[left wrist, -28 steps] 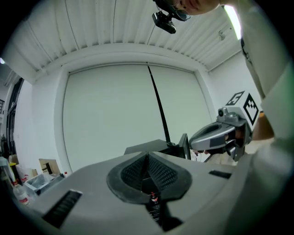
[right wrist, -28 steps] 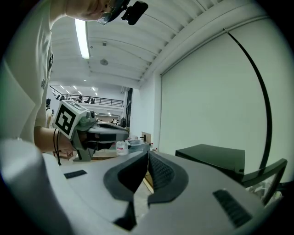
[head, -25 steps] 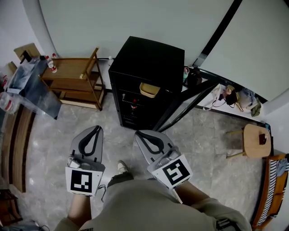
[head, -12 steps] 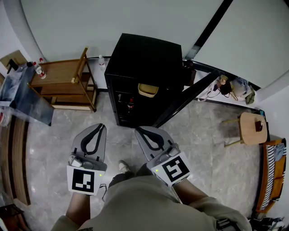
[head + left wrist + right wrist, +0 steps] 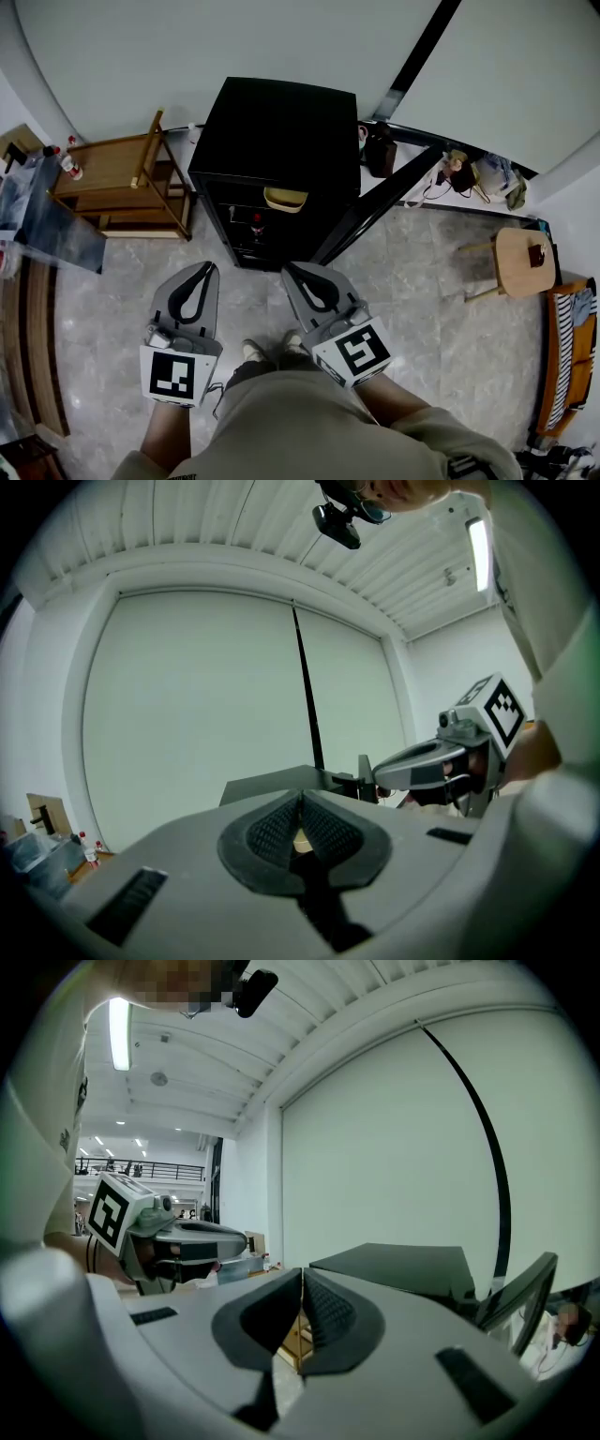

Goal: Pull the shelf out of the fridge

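A small black fridge [image 5: 281, 141] stands against the pale wall, its glass door [image 5: 375, 211] swung open to the right. Inside its open front I see dark shelves [image 5: 251, 230] with a red-capped bottle [image 5: 255, 223] and a tan bowl [image 5: 286, 199] near the top. My left gripper [image 5: 204, 269] and right gripper [image 5: 292, 269] hover side by side over the floor just short of the fridge, both shut and empty. In the left gripper view the jaws [image 5: 301, 801] meet with the fridge top [image 5: 272, 785] behind them; the right gripper view shows its jaws [image 5: 302, 1276] together too.
A wooden shelf unit [image 5: 122, 183] stands left of the fridge, with bottles [image 5: 66, 164] and a plastic-covered table [image 5: 47, 216] further left. A round wooden stool [image 5: 525, 262] and a striped chair [image 5: 567, 366] are at the right. Bags [image 5: 487, 173] lie by the wall.
The view has moved closer to the fridge and shifted left, so the fridge sits lower and more central. Both grippers kept their shut pose ahead of the person's body.
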The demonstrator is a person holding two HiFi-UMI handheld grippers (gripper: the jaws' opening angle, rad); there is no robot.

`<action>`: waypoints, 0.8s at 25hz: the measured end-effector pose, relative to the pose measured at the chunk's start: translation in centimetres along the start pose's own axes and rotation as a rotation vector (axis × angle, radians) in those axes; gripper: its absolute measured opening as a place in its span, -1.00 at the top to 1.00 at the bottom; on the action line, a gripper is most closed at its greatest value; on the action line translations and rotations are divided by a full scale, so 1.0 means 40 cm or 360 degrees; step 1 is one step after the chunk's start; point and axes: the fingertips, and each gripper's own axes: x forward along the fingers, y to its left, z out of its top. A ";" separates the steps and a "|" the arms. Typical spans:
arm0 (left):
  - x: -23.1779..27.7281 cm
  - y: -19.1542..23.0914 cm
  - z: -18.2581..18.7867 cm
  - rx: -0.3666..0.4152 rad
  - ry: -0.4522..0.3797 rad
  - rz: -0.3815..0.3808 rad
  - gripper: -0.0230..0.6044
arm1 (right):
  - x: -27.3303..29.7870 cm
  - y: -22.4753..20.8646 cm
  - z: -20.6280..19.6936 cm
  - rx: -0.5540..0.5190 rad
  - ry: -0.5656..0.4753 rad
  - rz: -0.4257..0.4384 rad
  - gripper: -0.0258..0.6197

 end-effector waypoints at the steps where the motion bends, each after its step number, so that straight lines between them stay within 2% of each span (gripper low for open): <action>1: 0.013 -0.005 0.000 -0.0007 0.0005 0.0006 0.89 | 0.000 -0.017 -0.005 0.0017 0.0000 -0.0007 0.93; 5: 0.055 -0.015 0.003 -0.0049 0.0002 0.0056 0.89 | 0.000 -0.072 -0.020 0.0069 -0.0014 -0.0020 0.93; 9: 0.080 -0.018 -0.001 -0.0036 0.0005 0.0111 0.89 | 0.011 -0.100 -0.037 0.0096 -0.0025 -0.0021 0.93; 14: 0.106 -0.013 -0.006 -0.0139 -0.0047 0.0097 0.89 | 0.032 -0.116 -0.055 0.0200 -0.0029 -0.0036 0.93; 20: 0.158 0.017 -0.023 -0.0182 -0.0100 0.0080 0.89 | 0.085 -0.140 -0.094 0.0230 -0.0003 -0.0074 0.93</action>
